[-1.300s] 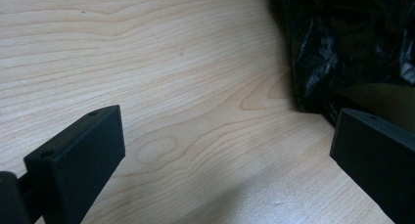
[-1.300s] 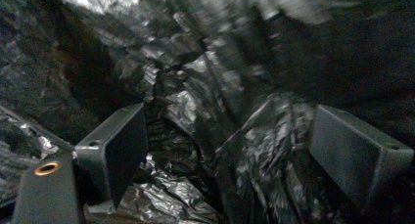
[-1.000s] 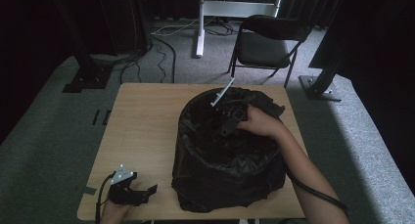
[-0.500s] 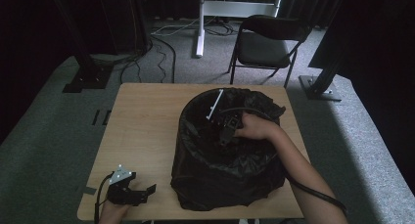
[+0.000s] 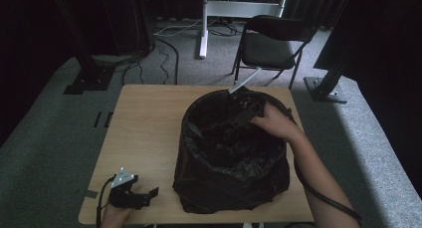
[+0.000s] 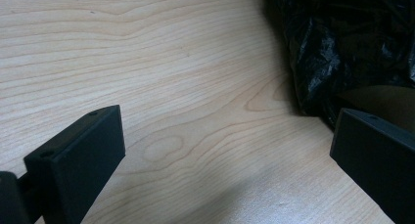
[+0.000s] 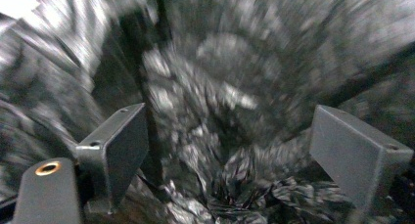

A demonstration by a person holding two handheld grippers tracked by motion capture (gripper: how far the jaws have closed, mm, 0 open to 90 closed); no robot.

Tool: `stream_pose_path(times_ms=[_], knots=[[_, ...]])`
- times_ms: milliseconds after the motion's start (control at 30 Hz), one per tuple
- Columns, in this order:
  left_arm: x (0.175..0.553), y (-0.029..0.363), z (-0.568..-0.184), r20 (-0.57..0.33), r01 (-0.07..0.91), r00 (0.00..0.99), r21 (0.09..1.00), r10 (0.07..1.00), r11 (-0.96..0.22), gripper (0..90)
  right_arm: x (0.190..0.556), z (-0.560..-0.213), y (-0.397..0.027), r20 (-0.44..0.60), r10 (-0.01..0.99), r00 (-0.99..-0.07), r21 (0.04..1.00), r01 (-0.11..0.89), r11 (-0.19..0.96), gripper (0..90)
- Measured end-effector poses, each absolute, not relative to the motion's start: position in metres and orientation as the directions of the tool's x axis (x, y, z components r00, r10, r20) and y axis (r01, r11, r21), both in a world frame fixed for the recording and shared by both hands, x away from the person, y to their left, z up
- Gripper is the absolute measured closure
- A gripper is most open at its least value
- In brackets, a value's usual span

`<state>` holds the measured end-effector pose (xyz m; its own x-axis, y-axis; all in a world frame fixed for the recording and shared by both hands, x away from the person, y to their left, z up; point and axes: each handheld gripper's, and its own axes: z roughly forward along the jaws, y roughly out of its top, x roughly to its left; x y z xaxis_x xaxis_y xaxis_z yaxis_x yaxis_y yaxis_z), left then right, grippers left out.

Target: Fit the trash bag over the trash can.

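A black bin bag [image 5: 229, 188] stands open on the wooden table [image 5: 144, 118], right of centre. My right gripper [image 5: 238, 114] is held by a hand inside the bag's mouth near its far rim. In the right gripper view the gripper [image 7: 230, 136] is open, with blurred crumpled black plastic [image 7: 220, 62] ahead of its jaws and nothing between them. My left gripper [image 5: 149, 194] rests at the table's front left corner. In the left gripper view the gripper [image 6: 230, 131] is open over bare wood [image 6: 147, 62], with the bag's base [image 6: 342, 38] just ahead on the right.
A black folding chair [image 5: 273, 39] stands behind the table's far edge. Cables [image 5: 169, 44] and black stand bases [image 5: 87, 81] lie on the grey carpet beyond. The table's left half is bare wood.
The right hand has shifted its gripper inside the bag, first left, then back toward the far rim. The left gripper has stayed put.
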<state>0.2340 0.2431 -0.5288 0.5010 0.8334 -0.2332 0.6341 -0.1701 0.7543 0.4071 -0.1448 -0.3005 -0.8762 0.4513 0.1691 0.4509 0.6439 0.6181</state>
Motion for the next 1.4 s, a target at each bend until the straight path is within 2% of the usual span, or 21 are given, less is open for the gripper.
stream_pose_path(times_ms=[133,233,633,1067,1267,1400], knots=[[0.234,0.243,-0.529,-0.233,0.635,0.499,0.754,0.835,-0.169,0.0,0.4,-0.284,-0.169,0.212,0.48,-0.851,0.715,0.47,0.518,14.7],[0.234,0.244,-0.528,-0.236,0.637,0.497,0.753,0.835,-0.166,0.0,0.394,-0.277,-0.187,0.205,0.506,-0.838,0.763,0.461,0.453,14.7],[0.234,0.245,-0.528,-0.239,0.637,0.491,0.755,0.838,-0.158,0.0,0.369,-0.274,-0.254,0.183,0.591,-0.786,0.866,0.413,0.281,14.7],[0.234,0.244,-0.529,-0.242,0.639,0.484,0.755,0.841,-0.15,0.0,0.337,-0.302,-0.312,0.176,0.732,-0.658,0.933,0.349,0.089,13.3],[0.234,0.245,-0.53,-0.237,0.639,0.487,0.753,0.841,-0.157,0.0,0.317,-0.323,-0.335,0.12,0.829,-0.546,0.957,0.286,0.051,12.9],[0.234,0.246,-0.53,-0.233,0.638,0.48,0.754,0.846,-0.154,0.0,0.307,-0.345,-0.344,0.137,0.863,-0.486,0.962,0.272,0.001,12.3]])
